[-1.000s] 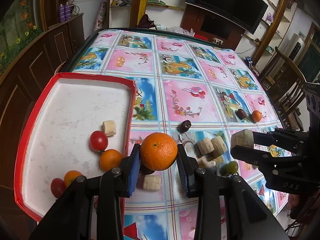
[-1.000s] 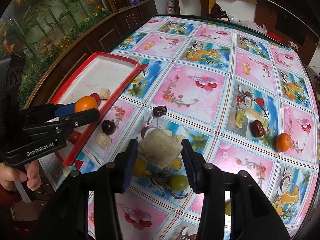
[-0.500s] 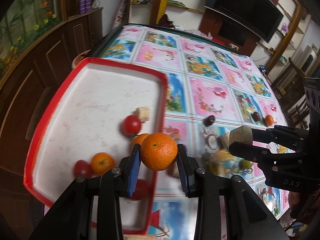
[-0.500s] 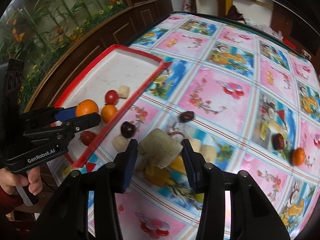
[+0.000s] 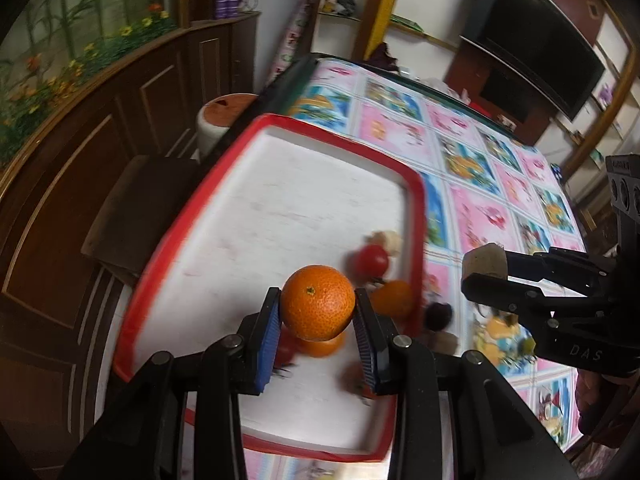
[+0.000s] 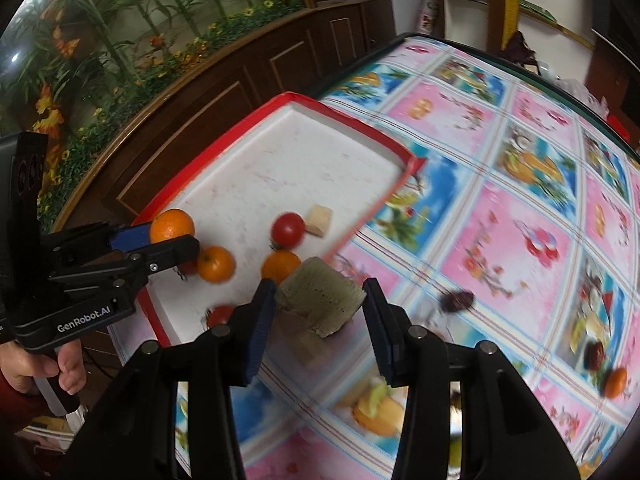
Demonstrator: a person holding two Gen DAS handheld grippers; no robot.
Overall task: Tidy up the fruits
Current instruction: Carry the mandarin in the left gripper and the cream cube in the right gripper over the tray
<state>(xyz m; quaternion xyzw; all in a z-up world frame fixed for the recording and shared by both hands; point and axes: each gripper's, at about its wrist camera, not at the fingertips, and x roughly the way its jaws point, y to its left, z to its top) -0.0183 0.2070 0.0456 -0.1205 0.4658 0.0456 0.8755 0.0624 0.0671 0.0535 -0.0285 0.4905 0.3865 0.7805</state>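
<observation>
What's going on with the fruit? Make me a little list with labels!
left gripper: jaws shut on an orange, above the tray
right gripper: jaws shut on a pale banana chunk, near the tray's edge
tray: red rim, white inside, on the picture tablecloth
in the tray: two oranges, red tomatoes, one pale chunk
on the cloth: small orange, dark fruit
</observation>
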